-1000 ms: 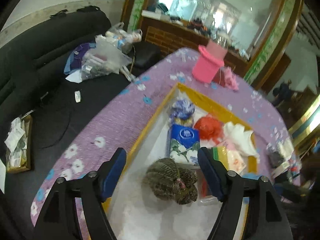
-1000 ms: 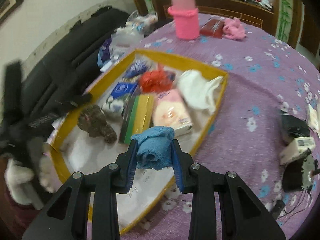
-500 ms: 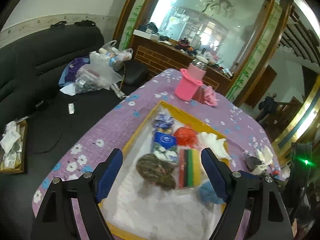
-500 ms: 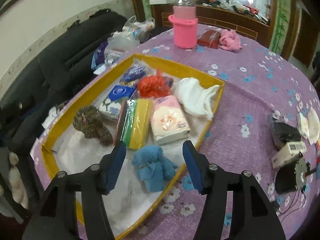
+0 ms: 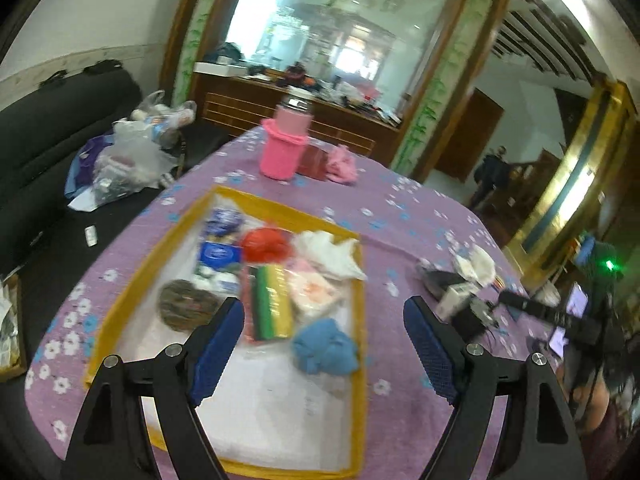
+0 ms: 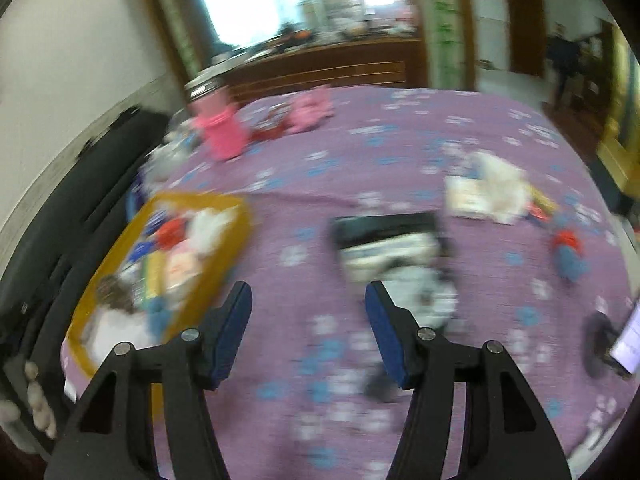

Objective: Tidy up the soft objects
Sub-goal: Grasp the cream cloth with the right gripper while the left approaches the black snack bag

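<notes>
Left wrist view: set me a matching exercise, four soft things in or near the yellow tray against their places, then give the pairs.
Things:
1. blue cloth
2. white cloth
3. brown knitted piece
4. pink knitted holder

Places:
A. outside the yellow tray, on the purple tablecloth
B. tray's left side
C. tray's far right corner
D. against the tray's right rim, nearest the tongs

Pairs: 1-D, 2-C, 3-B, 4-A

Crumpled blue cloth (image 5: pixel 325 346) inside yellow-rimmed tray (image 5: pixel 362 320)
</notes>
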A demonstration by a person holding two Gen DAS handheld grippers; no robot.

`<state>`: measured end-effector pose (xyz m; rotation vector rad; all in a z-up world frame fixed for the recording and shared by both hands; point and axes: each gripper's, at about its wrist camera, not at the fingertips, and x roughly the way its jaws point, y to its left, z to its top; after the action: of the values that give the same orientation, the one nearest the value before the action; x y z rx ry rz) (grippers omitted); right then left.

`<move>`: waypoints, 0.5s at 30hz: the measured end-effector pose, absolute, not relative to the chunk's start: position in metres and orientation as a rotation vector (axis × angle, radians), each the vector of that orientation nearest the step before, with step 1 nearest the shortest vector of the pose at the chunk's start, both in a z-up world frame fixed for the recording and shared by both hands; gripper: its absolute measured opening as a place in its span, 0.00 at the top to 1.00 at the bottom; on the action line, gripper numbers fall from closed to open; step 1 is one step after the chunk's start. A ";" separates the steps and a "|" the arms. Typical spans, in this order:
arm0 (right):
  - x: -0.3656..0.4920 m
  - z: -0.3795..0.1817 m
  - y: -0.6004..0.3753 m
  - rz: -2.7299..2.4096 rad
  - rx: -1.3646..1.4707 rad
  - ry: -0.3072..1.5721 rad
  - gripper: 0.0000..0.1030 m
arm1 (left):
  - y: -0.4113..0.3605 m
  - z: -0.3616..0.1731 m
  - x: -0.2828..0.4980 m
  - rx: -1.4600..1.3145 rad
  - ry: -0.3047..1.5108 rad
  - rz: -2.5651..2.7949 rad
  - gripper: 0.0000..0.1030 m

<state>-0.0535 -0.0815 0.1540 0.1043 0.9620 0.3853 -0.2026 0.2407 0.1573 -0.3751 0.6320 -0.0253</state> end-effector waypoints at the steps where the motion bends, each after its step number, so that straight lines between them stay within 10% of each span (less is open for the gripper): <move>1: -0.048 0.153 -0.102 0.348 0.133 0.964 0.44 | 0.235 0.158 -0.201 -0.367 0.635 -0.035 0.20; 15: -0.003 0.121 -0.206 0.169 0.319 0.994 0.44 | 0.135 0.150 -0.136 -0.242 0.781 -0.190 0.20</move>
<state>-0.0032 -0.2061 0.1211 0.3189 0.9945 0.1686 -0.1356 0.1354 0.1496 -0.2422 0.7810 -0.1902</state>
